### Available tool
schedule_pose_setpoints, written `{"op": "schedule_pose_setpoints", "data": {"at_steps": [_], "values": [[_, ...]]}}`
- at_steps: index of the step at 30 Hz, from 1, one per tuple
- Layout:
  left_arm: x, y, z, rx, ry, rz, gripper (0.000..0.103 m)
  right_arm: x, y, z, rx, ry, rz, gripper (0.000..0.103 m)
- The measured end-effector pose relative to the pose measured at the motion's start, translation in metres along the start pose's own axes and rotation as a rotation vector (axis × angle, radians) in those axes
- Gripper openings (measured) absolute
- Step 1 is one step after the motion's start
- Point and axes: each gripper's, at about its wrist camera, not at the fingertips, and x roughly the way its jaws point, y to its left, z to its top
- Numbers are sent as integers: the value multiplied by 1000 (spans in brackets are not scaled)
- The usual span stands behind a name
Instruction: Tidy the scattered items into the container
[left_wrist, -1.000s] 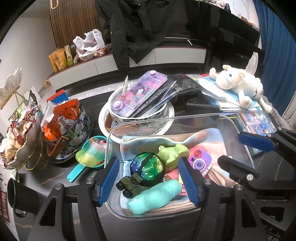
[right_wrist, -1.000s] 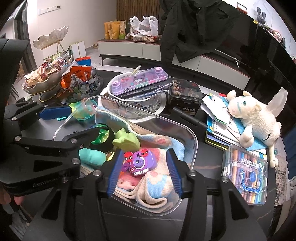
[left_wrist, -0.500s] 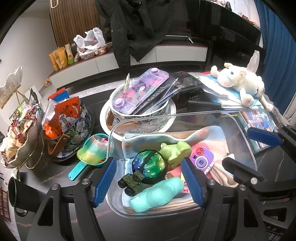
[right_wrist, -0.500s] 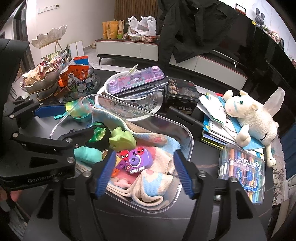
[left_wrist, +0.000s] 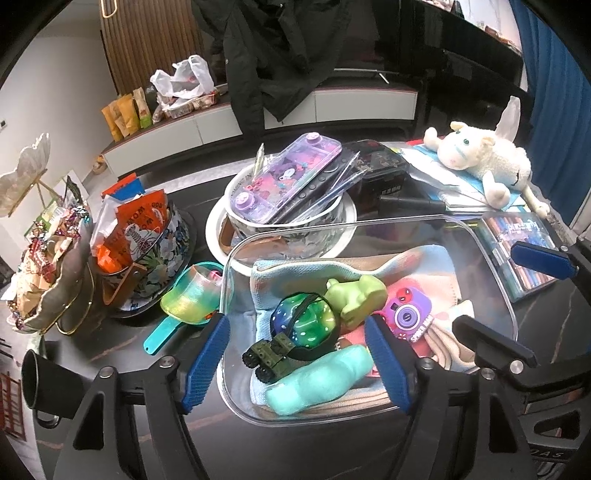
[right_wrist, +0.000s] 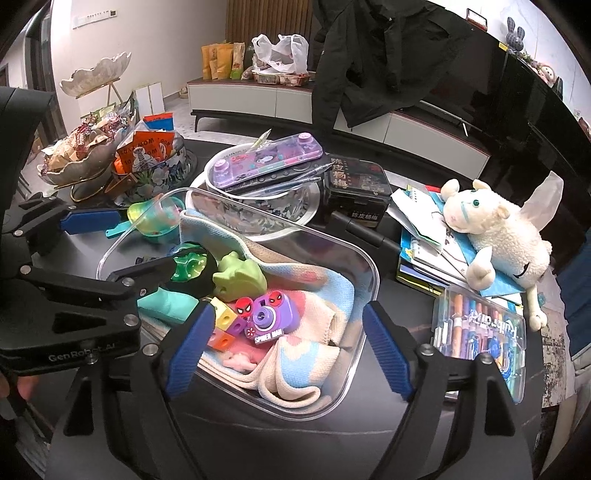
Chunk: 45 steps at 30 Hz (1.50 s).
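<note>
Toys (left_wrist: 306, 325) already fill the clear container (left_wrist: 491, 258) at the table's middle, both the left gripper (left_wrist: 297, 358) and right gripper (right_wrist: 282, 347) hang spread and empty, and the rainbow spring (left_wrist: 194, 293) beside it looks left.

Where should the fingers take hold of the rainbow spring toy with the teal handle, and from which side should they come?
Grip the flat teal handle of the rainbow spring toy, coming from above. The handle sticks out free over the dark table, while the round, wide body lies close against the clear container wall and beside the floral tin. This is a judgement; a pinch across the body's rim could also work.
</note>
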Motion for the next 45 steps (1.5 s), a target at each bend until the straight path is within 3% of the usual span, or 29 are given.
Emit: {"op": "schedule_pose_setpoints", "data": {"at_steps": [3, 35, 45], "values": [[-1, 3, -1, -11, 1, 0, 81, -1, 0, -1, 2, -2, 1, 81], [-21, 8, -23, -1, 11, 7, 82, -17, 17, -10, -24, 7, -14, 86], [-31, -6, -25, 35, 16, 12, 81, -30, 10, -21, 4, 20, -24, 86]]}}
